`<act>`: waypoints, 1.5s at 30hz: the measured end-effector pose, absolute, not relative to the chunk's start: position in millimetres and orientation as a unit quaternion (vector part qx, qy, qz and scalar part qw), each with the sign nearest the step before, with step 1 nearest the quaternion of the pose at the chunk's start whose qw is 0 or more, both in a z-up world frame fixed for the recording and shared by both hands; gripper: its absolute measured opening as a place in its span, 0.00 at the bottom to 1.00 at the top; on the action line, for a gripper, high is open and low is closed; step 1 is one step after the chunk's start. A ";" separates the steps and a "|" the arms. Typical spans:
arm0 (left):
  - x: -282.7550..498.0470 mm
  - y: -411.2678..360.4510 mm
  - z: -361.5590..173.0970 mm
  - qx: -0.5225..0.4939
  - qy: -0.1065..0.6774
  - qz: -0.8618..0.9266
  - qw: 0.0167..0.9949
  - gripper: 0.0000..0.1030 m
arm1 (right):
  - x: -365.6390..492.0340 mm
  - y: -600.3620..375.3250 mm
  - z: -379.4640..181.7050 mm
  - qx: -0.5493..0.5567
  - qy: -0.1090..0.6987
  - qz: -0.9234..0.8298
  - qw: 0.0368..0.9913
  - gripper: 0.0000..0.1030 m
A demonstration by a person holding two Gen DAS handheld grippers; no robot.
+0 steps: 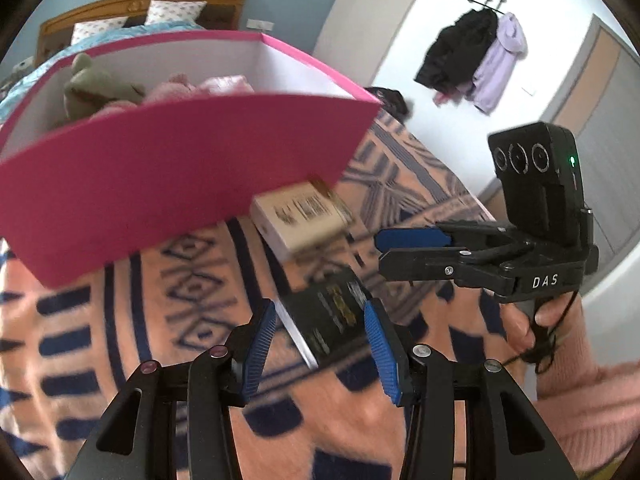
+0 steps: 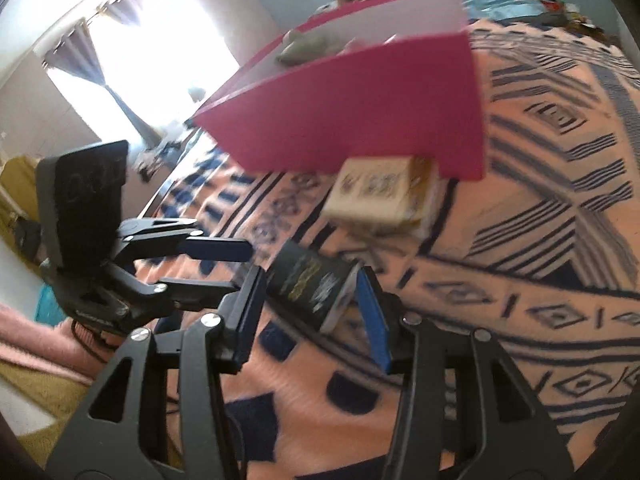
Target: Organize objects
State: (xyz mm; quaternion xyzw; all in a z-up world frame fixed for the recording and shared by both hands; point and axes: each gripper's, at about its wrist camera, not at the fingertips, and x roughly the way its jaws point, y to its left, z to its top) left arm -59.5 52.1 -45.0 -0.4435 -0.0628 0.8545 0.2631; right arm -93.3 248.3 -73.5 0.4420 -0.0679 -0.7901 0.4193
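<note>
A black book [image 1: 328, 316] lies on the patterned orange blanket [image 1: 120, 340], with a cream book [image 1: 300, 216] beyond it against a pink box [image 1: 180, 176]. The box holds a green plush toy [image 1: 92, 84] and pink soft things [image 1: 208, 86]. My left gripper [image 1: 320, 352] is open, its fingers on either side of the black book's near end. My right gripper [image 2: 312, 312] is open too, its fingers either side of the black book [image 2: 312, 288]. The cream book [image 2: 380, 196] and pink box [image 2: 360, 112] lie beyond. Each gripper shows in the other's view: the right [image 1: 380, 252], the left [image 2: 240, 268].
Coats [image 1: 472, 56] hang on a white wall to the right. A wooden headboard with pillows [image 1: 140, 12] stands behind the box. A bright curtained window [image 2: 140, 48] is at the left. The blanket [image 2: 540, 240] stretches right of the books.
</note>
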 end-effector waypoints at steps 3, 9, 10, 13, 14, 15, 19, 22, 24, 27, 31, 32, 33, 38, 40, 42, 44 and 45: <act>-75.9 56.7 -46.8 -0.450 -0.059 0.860 0.235 0.47 | -106.8 253.0 -74.1 0.439 -0.077 -0.803 0.395 0.48; -92.3 59.8 -54.9 -0.462 -0.055 0.858 0.217 0.47 | -128.9 259.5 -79.6 0.442 -0.103 -0.808 0.375 0.48; -94.4 60.3 -56.3 -0.466 -0.060 0.855 0.220 0.47 | -131.8 259.9 -80.9 0.444 -0.106 -0.807 0.375 0.48; -97.5 63.5 -58.6 -0.467 -0.058 0.855 0.219 0.47 | -136.1 258.6 -83.4 0.446 -0.109 -0.807 0.372 0.48; -98.1 64.4 -59.1 -0.468 -0.060 0.854 0.221 0.47 | -138.4 257.3 -83.3 0.446 -0.109 -0.807 0.372 0.48; -98.6 64.4 -59.7 -0.468 -0.062 0.853 0.222 0.47 | -139.4 256.2 -83.8 0.446 -0.108 -0.807 0.372 0.48; -103.0 66.3 -61.4 -0.472 -0.068 0.851 0.222 0.45 | -142.7 251.9 -86.1 0.450 -0.107 -0.805 0.372 0.48; -105.6 63.3 -63.9 -0.476 -0.073 0.849 0.218 0.42 | -147.0 249.1 -88.2 0.451 -0.110 -0.803 0.373 0.48; -106.7 60.7 -65.6 -0.477 -0.081 0.847 0.221 0.41 | -148.5 246.6 -88.9 0.453 -0.108 -0.801 0.375 0.48; -108.2 59.8 -67.1 -0.477 -0.084 0.847 0.219 0.40 | -148.4 243.9 -89.1 0.455 -0.105 -0.799 0.380 0.48; -109.8 60.4 -71.0 -0.481 -0.086 0.845 0.218 0.34 | -147.4 241.6 -91.9 0.458 -0.102 -0.797 0.380 0.47; -110.8 63.5 -70.4 -0.481 -0.086 0.845 0.218 0.34 | -147.9 241.6 -93.2 0.460 -0.103 -0.796 0.379 0.46; -111.5 66.0 -69.8 -0.481 -0.085 0.845 0.218 0.34 | -147.7 241.8 -93.9 0.460 -0.104 -0.796 0.379 0.46; -112.9 67.3 -66.8 -0.476 -0.088 0.848 0.214 0.34 | -142.7 245.5 -91.9 0.458 -0.110 -0.798 0.375 0.46; -113.3 64.1 -66.6 -0.475 -0.088 0.850 0.212 0.34 | -143.9 247.3 -92.4 0.459 -0.118 -0.797 0.375 0.46; -114.6 65.1 -67.1 -0.475 -0.086 0.849 0.213 0.34 | -144.9 247.8 -92.8 0.459 -0.119 -0.797 0.374 0.46; -115.5 66.2 -68.0 -0.476 -0.086 0.849 0.213 0.34 | -144.0 245.8 -93.1 0.459 -0.116 -0.795 0.378 0.46; -115.6 66.3 -67.8 -0.475 -0.086 0.849 0.212 0.34 | -142.3 244.0 -93.0 0.459 -0.111 -0.795 0.380 0.46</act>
